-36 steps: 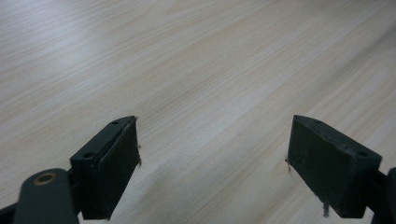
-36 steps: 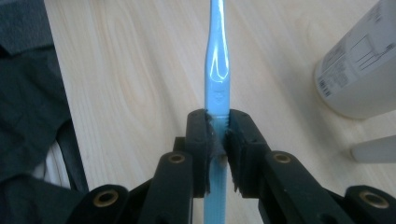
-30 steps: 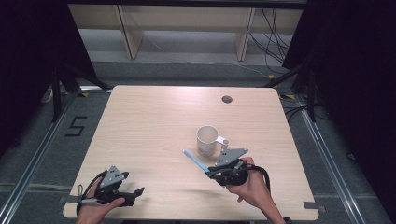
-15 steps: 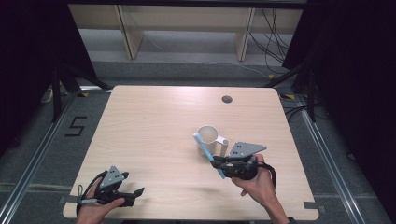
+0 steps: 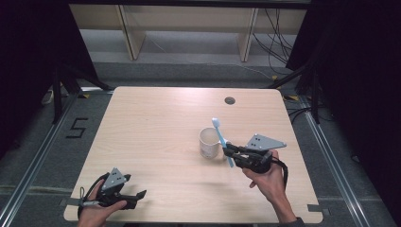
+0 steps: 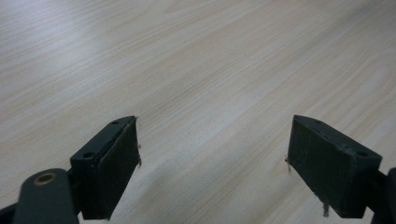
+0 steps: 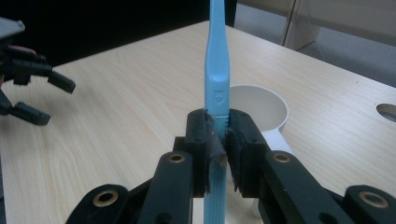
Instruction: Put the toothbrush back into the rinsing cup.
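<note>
You have one toothbrush in hand: a light blue one, pinched at its handle between the pressed-in jaws of your right gripper. There is one cup, off-white and empty, standing upright on the wooden table a little right of centre, and your two grippers are well apart from each other.

Against a second ago, the toothbrush has swung up. Then it lay low and nearly flat, pointing left in front of the cup; now it stands steeply, its head risen above the cup's rim on the cup's right side. Your right hand has shifted rightward and a little up with it. The cup has kept its place, and your left gripper has not stirred from the near left corner of the table.

In the right gripper view the toothbrush runs straight up from between the pads, smooth plastic with a small embossed mark on the handle just above the grip. The cup sits right behind it, its round mouth open toward you.

Your left gripper's jaws are spread wide over bare wood, with nothing between them, as the left gripper view shows.

A small dark round hole sits in the tabletop near the far edge.
</note>
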`<action>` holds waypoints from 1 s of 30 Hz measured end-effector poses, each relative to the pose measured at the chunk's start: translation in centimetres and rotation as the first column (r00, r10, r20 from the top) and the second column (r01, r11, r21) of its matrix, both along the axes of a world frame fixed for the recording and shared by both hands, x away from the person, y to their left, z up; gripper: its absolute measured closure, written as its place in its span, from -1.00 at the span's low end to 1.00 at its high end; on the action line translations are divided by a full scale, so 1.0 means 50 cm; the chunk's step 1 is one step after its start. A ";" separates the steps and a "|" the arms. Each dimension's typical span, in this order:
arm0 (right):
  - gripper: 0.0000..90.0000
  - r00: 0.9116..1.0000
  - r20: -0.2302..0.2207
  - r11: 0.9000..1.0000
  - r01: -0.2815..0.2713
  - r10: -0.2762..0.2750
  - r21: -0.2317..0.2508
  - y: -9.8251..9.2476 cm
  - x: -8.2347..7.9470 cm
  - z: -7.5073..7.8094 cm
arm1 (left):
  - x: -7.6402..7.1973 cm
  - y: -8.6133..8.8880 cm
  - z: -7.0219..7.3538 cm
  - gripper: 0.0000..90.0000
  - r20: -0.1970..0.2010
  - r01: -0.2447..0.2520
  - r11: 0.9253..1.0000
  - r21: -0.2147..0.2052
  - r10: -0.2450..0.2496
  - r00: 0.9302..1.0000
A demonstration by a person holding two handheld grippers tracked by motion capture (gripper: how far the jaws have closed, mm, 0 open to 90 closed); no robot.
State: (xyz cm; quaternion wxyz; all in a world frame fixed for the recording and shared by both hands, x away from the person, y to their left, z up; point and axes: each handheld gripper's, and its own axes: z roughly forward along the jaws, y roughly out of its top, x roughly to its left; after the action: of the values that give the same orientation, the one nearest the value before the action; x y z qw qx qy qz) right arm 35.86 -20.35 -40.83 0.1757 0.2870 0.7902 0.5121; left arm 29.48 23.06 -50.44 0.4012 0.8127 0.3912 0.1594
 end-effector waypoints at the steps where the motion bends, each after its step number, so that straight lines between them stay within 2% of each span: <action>1: 0.76 1.000 -0.007 0.999 0.008 -0.008 0.031 0.000 0.003 -0.002 | 0.000 0.001 0.000 -0.65 0.000 0.004 1.000 0.004 -0.004 1.000; 2: 0.76 1.000 -0.010 1.000 0.017 -0.017 0.024 -0.004 0.004 0.001 | -0.001 -0.001 0.001 -0.65 -0.001 -0.006 1.000 -0.010 0.006 1.000; 3: 0.76 1.000 0.008 0.999 0.026 -0.026 0.035 -0.006 0.009 -0.001 | 0.000 -0.002 0.000 -0.65 0.005 -0.008 1.000 -0.021 0.008 1.000; 4: 0.76 1.000 0.015 0.999 0.025 -0.026 0.034 -0.009 0.013 0.000 | 0.001 0.000 0.001 -0.65 -0.002 -0.002 1.000 0.000 0.002 1.000; 5: 0.76 0.999 0.006 0.998 0.033 -0.033 0.048 -0.010 0.016 -0.001 | 0.000 -0.001 0.000 -0.65 0.000 -0.013 1.000 -0.004 0.013 1.000; 7: 0.76 0.999 -0.012 0.996 0.040 -0.039 0.079 -0.011 0.023 -0.003 | -0.001 0.000 0.001 -0.65 -0.006 -0.004 1.000 0.002 0.004 1.000; 8: 0.76 0.998 0.006 0.995 0.055 -0.056 0.079 -0.011 0.028 -0.004 | 0.000 -0.002 -0.001 -0.65 0.003 -0.011 1.000 -0.021 0.011 1.000; 9: 0.76 0.999 0.004 0.996 0.052 -0.052 0.079 -0.012 0.032 -0.004 | 0.001 0.000 0.000 -0.65 0.001 -0.005 1.000 -0.005 0.005 1.000; 10: 0.76 0.998 0.031 0.996 0.054 -0.056 0.072 -0.014 0.039 -0.005 | 0.000 -0.001 0.000 -0.65 -0.002 -0.011 1.000 -0.002 0.011 1.000; 12: 0.76 0.999 0.005 0.994 0.053 -0.054 0.098 -0.013 0.044 -0.004 | 0.000 0.001 0.000 -0.65 0.000 0.003 1.000 0.005 -0.003 1.000; 13: 0.76 0.997 0.041 0.993 0.060 -0.065 0.102 -0.013 0.050 -0.005 | -0.001 0.000 0.000 -0.65 0.000 -0.004 1.000 -0.004 0.004 1.000; 15: 0.76 0.998 0.011 0.992 0.060 -0.061 0.112 -0.012 0.052 -0.004 | 0.001 0.001 0.001 -0.65 0.000 -0.001 1.000 -0.001 0.001 1.000; 16: 0.76 0.997 0.036 0.991 0.068 -0.072 0.113 -0.014 0.056 -0.003 | 0.000 0.000 -0.001 -0.65 0.001 -0.004 1.000 -0.007 0.004 1.000; 17: 0.76 0.997 0.003 0.988 0.077 -0.078 0.132 -0.013 0.054 -0.002 | -0.001 0.000 -0.001 -0.65 0.001 -0.004 1.000 -0.007 0.004 1.000; 18: 0.76 0.995 0.041 0.988 0.081 -0.087 0.131 -0.015 0.060 -0.001 | -0.001 0.002 0.000 -0.65 -0.001 0.002 1.000 0.005 -0.002 1.000; 20: 0.76 0.995 0.039 0.986 0.087 -0.094 0.141 -0.014 0.061 0.001 | 0.001 0.002 0.001 -0.65 0.000 0.001 1.000 0.004 -0.001 1.000; 23: 0.76 0.992 0.078 0.983 0.088 -0.101 0.160 -0.012 0.068 0.002 | -0.001 0.001 -0.001 -0.65 0.001 0.004 1.000 0.005 -0.004 1.000; 24: 0.76 0.992 0.071 0.983 0.088 -0.101 0.164 -0.010 0.069 0.002 | -0.001 0.001 0.000 -0.65 0.000 0.000 1.000 0.008 0.000 1.000; 25: 0.76 0.989 0.097 0.982 0.096 -0.113 0.160 -0.009 0.072 0.000 | 0.000 0.000 0.000 -0.65 0.003 0.000 1.000 -0.001 0.000 1.000; 26: 0.76 0.992 0.074 0.982 0.085 -0.099 0.171 -0.007 0.075 -0.001 | 0.000 -0.002 -0.001 -0.65 0.002 -0.006 1.000 -0.013 0.006 1.000; 27: 0.76 0.992 0.073 0.981 0.088 -0.102 0.171 -0.006 0.077 -0.003 | -0.001 0.001 0.001 -0.65 -0.005 0.001 1.000 0.011 -0.001 1.000; 28: 0.76 0.988 0.112 0.981 0.090 -0.110 0.170 -0.006 0.082 -0.006 | -0.002 0.001 0.000 -0.65 0.001 -0.001 1.000 0.009 0.001 1.000; 29: 0.76 0.988 0.096 0.980 0.099 -0.117 0.174 -0.005 0.082 -0.007 | -0.002 0.001 0.001 -0.65 -0.001 0.002 1.000 0.007 -0.002 1.000; 30: 0.76 0.988 0.109 0.979 0.090 -0.111 0.181 -0.005 0.087 -0.009 | -0.001 0.001 0.003 -0.65 -0.006 0.002 1.000 0.013 -0.002 1.000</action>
State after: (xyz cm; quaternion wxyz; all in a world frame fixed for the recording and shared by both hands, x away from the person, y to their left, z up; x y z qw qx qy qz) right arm 40.20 -20.60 -41.28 0.2219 0.3100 0.7149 0.5861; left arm 29.41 23.11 -50.31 0.3949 0.8163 0.3905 0.1589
